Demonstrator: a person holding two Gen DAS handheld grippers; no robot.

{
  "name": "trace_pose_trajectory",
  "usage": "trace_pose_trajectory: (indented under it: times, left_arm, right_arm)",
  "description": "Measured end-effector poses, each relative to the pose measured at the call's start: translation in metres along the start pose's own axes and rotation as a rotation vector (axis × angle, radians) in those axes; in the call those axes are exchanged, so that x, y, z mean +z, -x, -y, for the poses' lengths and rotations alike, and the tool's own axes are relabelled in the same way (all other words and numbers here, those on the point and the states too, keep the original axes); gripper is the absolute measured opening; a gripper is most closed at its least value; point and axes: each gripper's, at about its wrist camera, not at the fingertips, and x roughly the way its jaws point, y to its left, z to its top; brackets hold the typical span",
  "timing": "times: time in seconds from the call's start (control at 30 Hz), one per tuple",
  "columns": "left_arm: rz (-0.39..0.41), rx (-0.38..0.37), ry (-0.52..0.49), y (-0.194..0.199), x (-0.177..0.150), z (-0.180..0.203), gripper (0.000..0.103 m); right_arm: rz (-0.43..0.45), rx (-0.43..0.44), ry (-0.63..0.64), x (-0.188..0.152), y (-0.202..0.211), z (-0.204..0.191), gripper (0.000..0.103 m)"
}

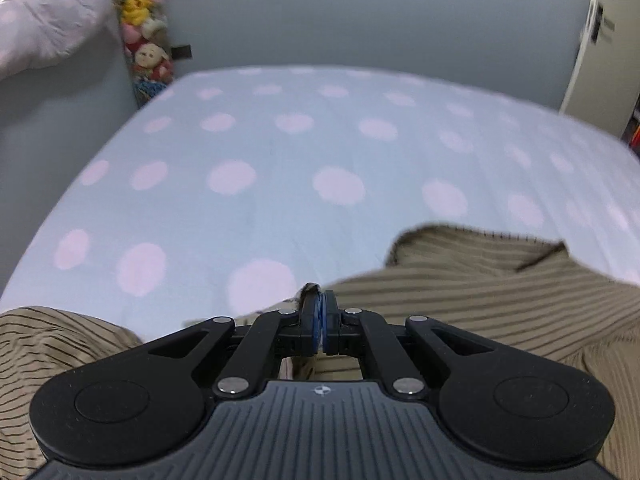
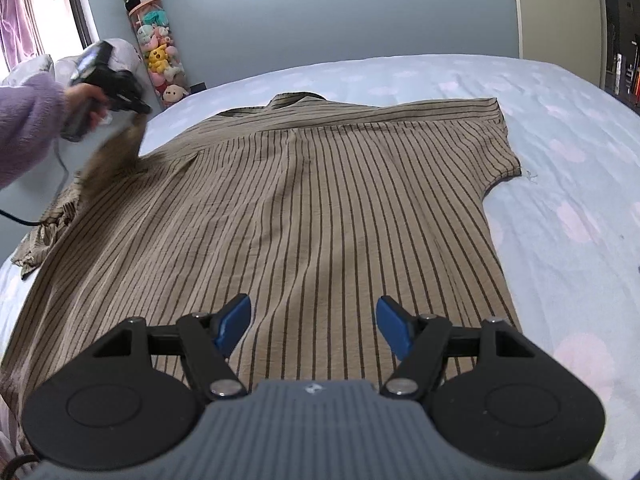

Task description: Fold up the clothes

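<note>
A tan striped shirt [image 2: 312,200] lies spread on a bed [image 2: 560,128], back side up, collar toward the top centre of the right wrist view and hem toward the bottom. Its right sleeve lies flat at the upper right of the cloth.

The left hand-held gripper [image 2: 138,114] shows at the upper left of that view, carried by a hand [image 2: 86,104] in a lilac sleeve [image 2: 28,128]. Its jaws are closed on the shirt's left sleeve, which is lifted off the bed and blurred below the fingers. In the left wrist view the same gripper [image 1: 320,320] has its blue pads pressed together on a small fold of striped cloth at the lower centre, with more of the shirt at the lower right and lower left.

The right hand-held gripper [image 2: 314,320] stands open at the bottom of its view, blue pads [image 2: 234,322] well apart above the lower part of the shirt, nothing between them.

A tube of plush toys [image 2: 160,48] stands against the wall at the upper left.
</note>
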Motion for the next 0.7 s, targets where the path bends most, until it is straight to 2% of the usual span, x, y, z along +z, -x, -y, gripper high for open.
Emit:
trace_pose_trajectory:
  times: [0.1, 0.13, 0.17, 0.27, 0.33, 0.5, 0.57, 0.7]
  left_arm:
    - [-0.073, -0.013, 0.004, -0.016, -0.006, 0.012, 0.013]
    - [-0.081, -0.022, -0.008, -0.016, -0.008, 0.015, 0.021]
    - [-0.086, -0.035, -0.023, -0.014, -0.010, 0.018, 0.027]
    - [-0.071, -0.060, -0.076, 0.008, -0.015, 0.021, 0.033]
    - [-0.051, -0.072, -0.105, 0.026, -0.020, 0.019, 0.040]
    - [-0.005, -0.027, -0.139, 0.074, -0.052, -0.014, 0.040]
    - [-0.010, -0.008, -0.129, 0.086, -0.074, -0.033, 0.030]
    - [-0.061, -0.010, -0.085, 0.092, -0.116, -0.060, 0.018]
  right_arm:
    - [0.005, 0.019, -0.047, 0.000, -0.002, 0.009, 0.072]
    - [0.006, 0.024, -0.064, 0.000, -0.003, 0.012, 0.072]
    - [0.009, 0.028, -0.078, -0.001, -0.003, 0.014, 0.072]
    - [0.012, 0.033, -0.089, -0.002, -0.004, 0.015, 0.072]
    - [0.016, 0.029, -0.080, -0.002, -0.003, 0.013, 0.072]
    - [0.030, 0.026, -0.066, -0.003, 0.004, 0.009, 0.072]
    - [0.039, 0.030, -0.062, -0.004, 0.007, 0.008, 0.072]
    - [0.051, 0.037, -0.059, -0.005, 0.013, 0.007, 0.072]
